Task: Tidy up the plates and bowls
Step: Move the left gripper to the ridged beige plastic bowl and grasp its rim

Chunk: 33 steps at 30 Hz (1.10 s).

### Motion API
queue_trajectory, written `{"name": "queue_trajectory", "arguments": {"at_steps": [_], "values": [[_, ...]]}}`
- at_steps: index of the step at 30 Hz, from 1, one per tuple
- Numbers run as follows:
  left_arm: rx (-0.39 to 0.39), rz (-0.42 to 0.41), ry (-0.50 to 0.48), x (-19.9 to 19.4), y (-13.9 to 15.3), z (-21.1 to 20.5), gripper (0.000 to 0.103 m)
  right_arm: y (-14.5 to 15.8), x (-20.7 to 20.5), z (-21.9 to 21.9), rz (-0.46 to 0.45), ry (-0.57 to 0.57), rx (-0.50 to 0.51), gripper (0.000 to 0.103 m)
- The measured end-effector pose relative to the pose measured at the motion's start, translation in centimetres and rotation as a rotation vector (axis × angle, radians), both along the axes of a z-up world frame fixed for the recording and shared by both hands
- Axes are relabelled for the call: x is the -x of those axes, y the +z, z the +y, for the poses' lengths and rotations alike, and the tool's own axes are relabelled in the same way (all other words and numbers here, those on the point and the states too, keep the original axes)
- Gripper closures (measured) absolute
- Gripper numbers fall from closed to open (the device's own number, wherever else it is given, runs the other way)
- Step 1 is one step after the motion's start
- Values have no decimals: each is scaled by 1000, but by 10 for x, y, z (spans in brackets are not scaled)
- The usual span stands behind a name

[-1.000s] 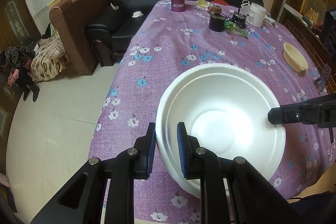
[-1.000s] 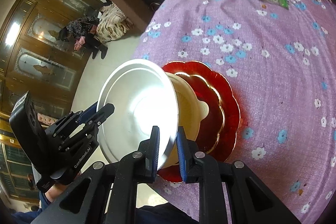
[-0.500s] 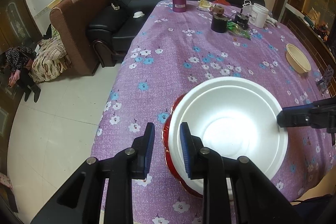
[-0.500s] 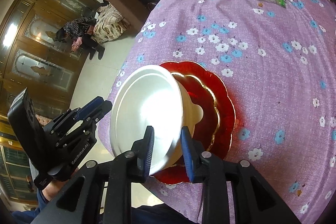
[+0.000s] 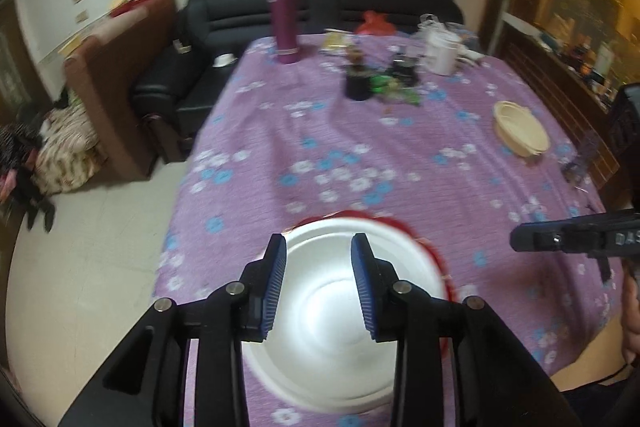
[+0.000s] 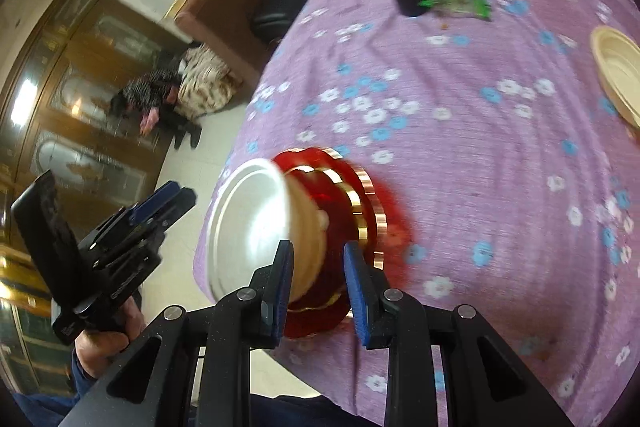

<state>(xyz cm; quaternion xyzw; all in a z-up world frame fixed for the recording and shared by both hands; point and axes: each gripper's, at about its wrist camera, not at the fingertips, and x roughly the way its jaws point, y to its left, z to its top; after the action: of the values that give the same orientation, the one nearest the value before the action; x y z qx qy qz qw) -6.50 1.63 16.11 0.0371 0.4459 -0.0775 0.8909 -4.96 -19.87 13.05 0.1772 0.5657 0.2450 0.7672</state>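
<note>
The desk [image 5: 400, 155], under a purple flowered cloth, fills most of both views. At its near edge, about 6 o'clock in the left wrist view, sits the stack: red plates [image 6: 360, 211] with gold scalloped rims at the bottom, a cream bowl [image 6: 308, 223] on them, and a white bowl [image 5: 332, 311] on top. In the right wrist view the stack lies at about 7 o'clock, the white bowl [image 6: 248, 227] toward the desk edge.

A second cream bowl [image 5: 520, 133] rests well apart at about 2 o'clock in the left view. A purple flask [image 5: 285, 19] stands at 12 o'clock at the far edge, with a white tub [image 5: 440, 53] and a dark cup [image 5: 357, 85] to its right.

The left tool [image 5: 319, 281] hangs over the white bowl, its jaws partly apart and having just been opening; the blue pads press on nothing and the bowl lies below the gap. The right tool [image 6: 318, 285] has its jaws parted by a similar gap after widening a moment ago, with the stack's near side beyond them and nothing gripped. Each tool shows in the other's view: the right one [image 5: 520, 237] at 3 o'clock, the left one [image 6: 176, 197] at 8 o'clock in a hand [image 6: 108, 339].
</note>
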Motion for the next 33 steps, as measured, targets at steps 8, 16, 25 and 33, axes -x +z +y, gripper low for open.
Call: {"name": "queue_trajectory", "arguments": {"at_steps": [8, 16, 25, 33], "values": [[37, 62, -173, -18, -4, -88, 66, -12, 10, -102, 33, -227, -17, 75], [60, 140, -299, -57, -13, -185, 62, -18, 26, -193, 48, -411, -40, 75], [35, 169, -318, -164, -31, -282, 58, -36, 48, -239, 78, -431, -62, 75], [-61, 204, -387, -265, -74, -367, 38, -41, 49, -274, 74, -397, -43, 75]]}}
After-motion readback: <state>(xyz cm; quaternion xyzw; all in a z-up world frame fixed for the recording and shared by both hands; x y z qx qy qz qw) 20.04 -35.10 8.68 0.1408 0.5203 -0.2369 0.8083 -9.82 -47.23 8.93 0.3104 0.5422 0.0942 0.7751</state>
